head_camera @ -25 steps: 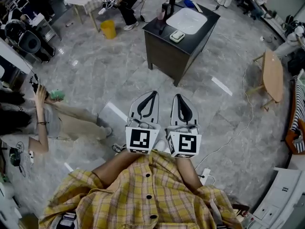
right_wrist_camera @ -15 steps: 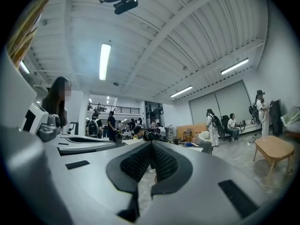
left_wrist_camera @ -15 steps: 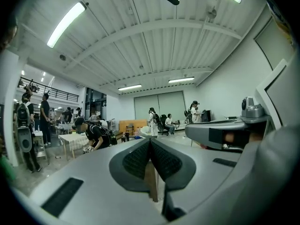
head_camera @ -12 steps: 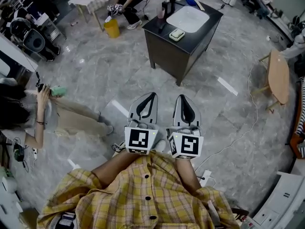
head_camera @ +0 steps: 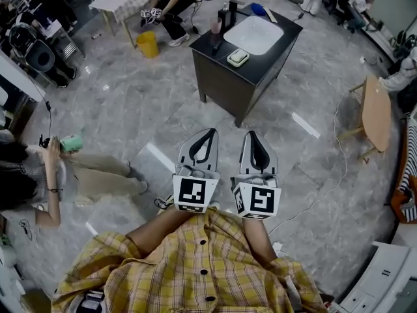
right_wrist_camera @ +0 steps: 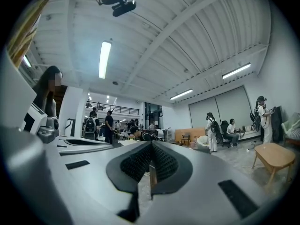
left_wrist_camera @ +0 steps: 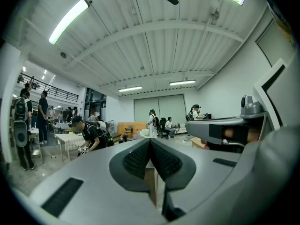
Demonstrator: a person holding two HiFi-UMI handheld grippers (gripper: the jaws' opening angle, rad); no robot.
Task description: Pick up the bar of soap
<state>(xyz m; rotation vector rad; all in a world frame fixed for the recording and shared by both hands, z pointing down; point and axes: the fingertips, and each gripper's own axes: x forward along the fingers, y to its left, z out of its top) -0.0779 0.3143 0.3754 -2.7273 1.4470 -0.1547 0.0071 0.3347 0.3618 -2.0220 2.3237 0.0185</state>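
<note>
A: Left gripper (head_camera: 208, 133) state?
B: Fingers (left_wrist_camera: 135, 161) clenched, nothing between them. Right gripper (head_camera: 251, 135) same: fingers (right_wrist_camera: 165, 165) pressed together, empty.
A: Where are they?
B: Side by side, just in front of the person's plaid shirt (head_camera: 195, 266), pointing out over the floor (head_camera: 117, 96).
A: Soap?
B: Soap (head_camera: 239, 57) lies in a dish (head_camera: 230, 62) on the dark counter (head_camera: 270, 57), near its front edge, just beside the white sink (head_camera: 255, 34). It's ahead of both grippers and well apart from them.
A: Anything else on the counter?
B: Bottles (head_camera: 225, 15) at the far left corner, and a blue thing (head_camera: 258, 8) behind the sink.
A: Around it?
B: Yellow bucket (head_camera: 147, 43) on the floor left of the counter. Seated person (head_camera: 85, 175) at far left holds a green thing (head_camera: 71, 143). Wooden table (head_camera: 373, 103) at right.
</note>
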